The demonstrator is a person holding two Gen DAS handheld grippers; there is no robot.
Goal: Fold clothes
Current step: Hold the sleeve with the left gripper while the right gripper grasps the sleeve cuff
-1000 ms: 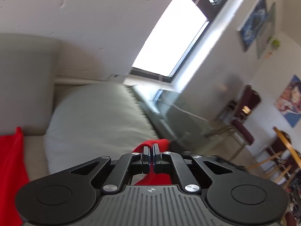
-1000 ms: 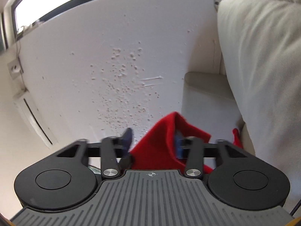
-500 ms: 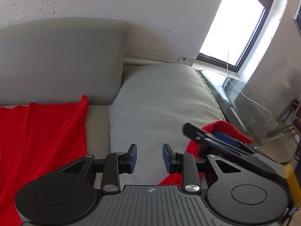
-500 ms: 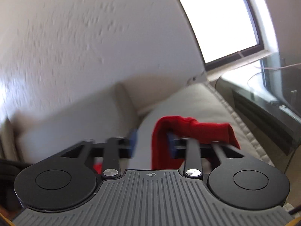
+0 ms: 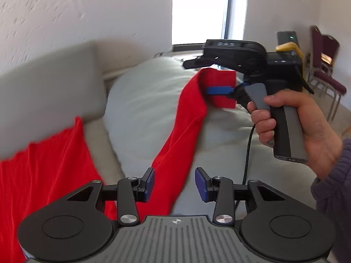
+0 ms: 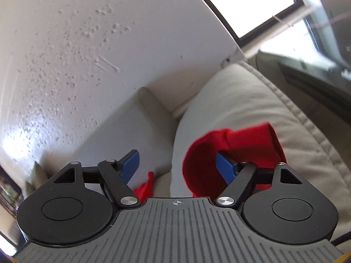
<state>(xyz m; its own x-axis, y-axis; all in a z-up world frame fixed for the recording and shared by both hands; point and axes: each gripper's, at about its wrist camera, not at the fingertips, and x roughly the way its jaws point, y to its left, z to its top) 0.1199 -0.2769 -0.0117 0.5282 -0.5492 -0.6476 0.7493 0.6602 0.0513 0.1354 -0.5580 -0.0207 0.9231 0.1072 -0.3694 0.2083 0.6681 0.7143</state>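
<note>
A red garment (image 5: 48, 171) lies on the sofa seat, and a strip of it (image 5: 186, 122) rises over the pale armrest cushion (image 5: 144, 109) to the right gripper (image 5: 219, 81). My left gripper (image 5: 174, 184) is open, with the red strip lying between its blue pads without being clamped. In the right wrist view my right gripper (image 6: 176, 164) stands wide open; the garment's end (image 6: 237, 149) is draped over its right fingertip (image 6: 223, 166).
The grey sofa back (image 5: 48, 87) stands against a textured white wall (image 6: 76, 43). A window (image 5: 199, 8) is behind the armrest. Dark red chairs (image 5: 324, 65) stand at the far right. A hand (image 5: 291, 120) holds the right gripper's handle.
My left gripper, shut on red cloth a second ago, has opened and swung toward the right gripper. My right gripper has opened wider; the cloth now hangs on one finger.
</note>
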